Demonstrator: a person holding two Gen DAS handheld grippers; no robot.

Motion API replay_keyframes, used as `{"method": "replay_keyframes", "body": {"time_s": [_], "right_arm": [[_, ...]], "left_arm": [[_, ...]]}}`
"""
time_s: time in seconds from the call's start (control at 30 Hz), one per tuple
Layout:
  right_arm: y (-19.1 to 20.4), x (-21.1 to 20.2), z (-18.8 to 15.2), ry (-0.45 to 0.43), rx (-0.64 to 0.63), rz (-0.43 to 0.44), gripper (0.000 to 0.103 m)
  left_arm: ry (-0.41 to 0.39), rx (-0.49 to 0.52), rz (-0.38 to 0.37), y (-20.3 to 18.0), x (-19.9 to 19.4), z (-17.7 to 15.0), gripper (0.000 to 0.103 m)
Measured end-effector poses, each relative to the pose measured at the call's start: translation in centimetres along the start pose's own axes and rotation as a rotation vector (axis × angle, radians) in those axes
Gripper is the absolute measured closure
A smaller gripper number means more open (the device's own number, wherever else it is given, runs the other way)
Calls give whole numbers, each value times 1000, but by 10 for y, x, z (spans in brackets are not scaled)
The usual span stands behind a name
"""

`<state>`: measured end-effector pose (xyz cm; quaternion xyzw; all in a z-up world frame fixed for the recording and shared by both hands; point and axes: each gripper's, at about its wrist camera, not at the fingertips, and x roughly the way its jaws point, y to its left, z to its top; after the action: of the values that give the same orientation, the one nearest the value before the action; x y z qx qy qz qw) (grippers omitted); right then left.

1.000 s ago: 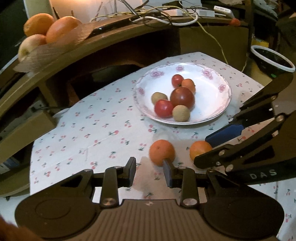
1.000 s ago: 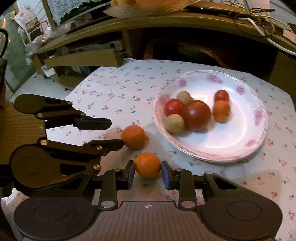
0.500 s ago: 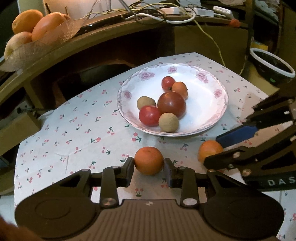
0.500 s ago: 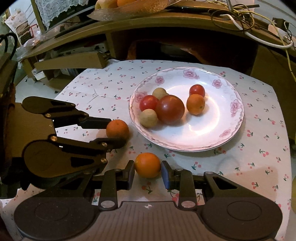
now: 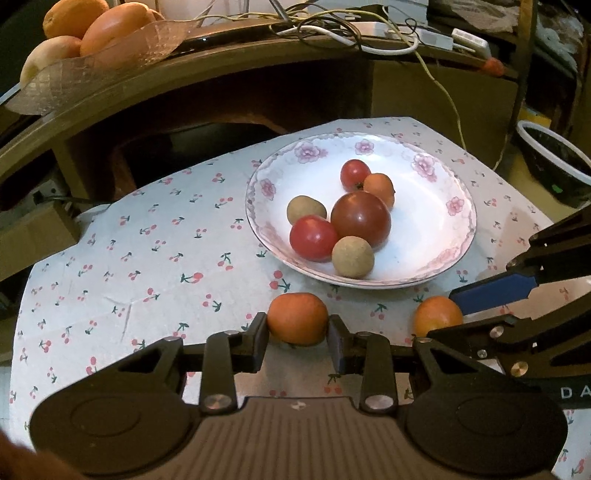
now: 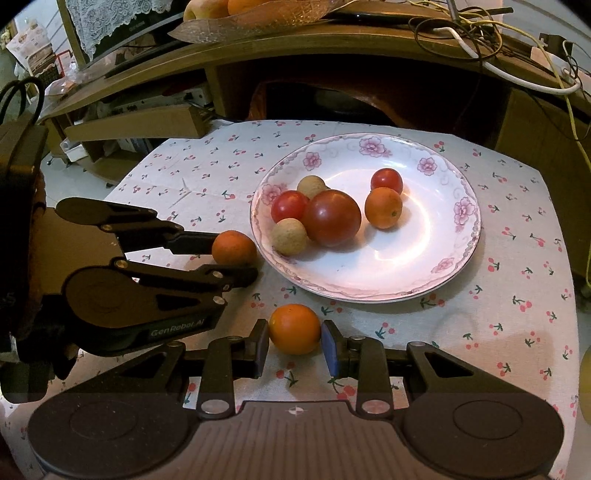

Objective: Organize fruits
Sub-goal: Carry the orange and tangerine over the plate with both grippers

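Note:
A flowered white plate holds a large dark tomato, two small red tomatoes, two tan round fruits and a small orange. Two more oranges lie on the cherry-print cloth in front of it. My left gripper is shut on the left orange, with a pad on each side. My right gripper is shut on the right orange. Both oranges sit low, at the cloth.
A wooden shelf curves over the back of the table, carrying a glass dish of big fruit and tangled cables. A cardboard box lies at the back left. A white-rimmed black basin stands off the right edge.
My left gripper moved forward until the left orange came between its fingers. The right orange stayed between the right fingers while that gripper shifted, and the two oranges drew further apart.

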<state>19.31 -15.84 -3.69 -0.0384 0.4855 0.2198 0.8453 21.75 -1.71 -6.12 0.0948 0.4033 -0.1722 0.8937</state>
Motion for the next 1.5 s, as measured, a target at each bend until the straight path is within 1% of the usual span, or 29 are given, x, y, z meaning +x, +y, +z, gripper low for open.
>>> {"method": "replay_keyframes", "body": {"time_s": [0.27,0.43,0.7,0.8,0.93,1.1,1.2,1.27,1.33,1.43,1.5], "right_arm": [[-5,-2,0,-2,8,-17,72],[-7,-10,0,-15,7,-14,72],[-12,-30,5,-77,18,-34,72],[-16,-39,4,-104,27,-54,72],[-25,-53,2,-141,39,-76,72],[-42,-69,5,-194,80,-121,72],[-51,-74,14,-235,118,-136,72],[-52,-72,19,-247,111,-157,72],[-53,-67,22,-246,107,-166,72],[-50,-55,24,-222,96,-182,72],[-48,-49,28,-216,90,-181,72]], "left_arm": [[18,15,12,-4,-5,-3,65],[23,40,15,-11,-16,-4,65],[-26,81,-2,-32,-39,8,65],[-51,101,9,-40,-49,13,65],[-75,102,37,-50,-57,21,65],[-92,109,56,-65,-54,39,65],[-103,120,45,-70,-51,50,65],[-116,106,47,-70,-49,58,65],[-122,116,63,-69,-47,63,65],[-107,81,80,-59,-39,69,65],[-106,91,104,-57,-36,71,65]]}}
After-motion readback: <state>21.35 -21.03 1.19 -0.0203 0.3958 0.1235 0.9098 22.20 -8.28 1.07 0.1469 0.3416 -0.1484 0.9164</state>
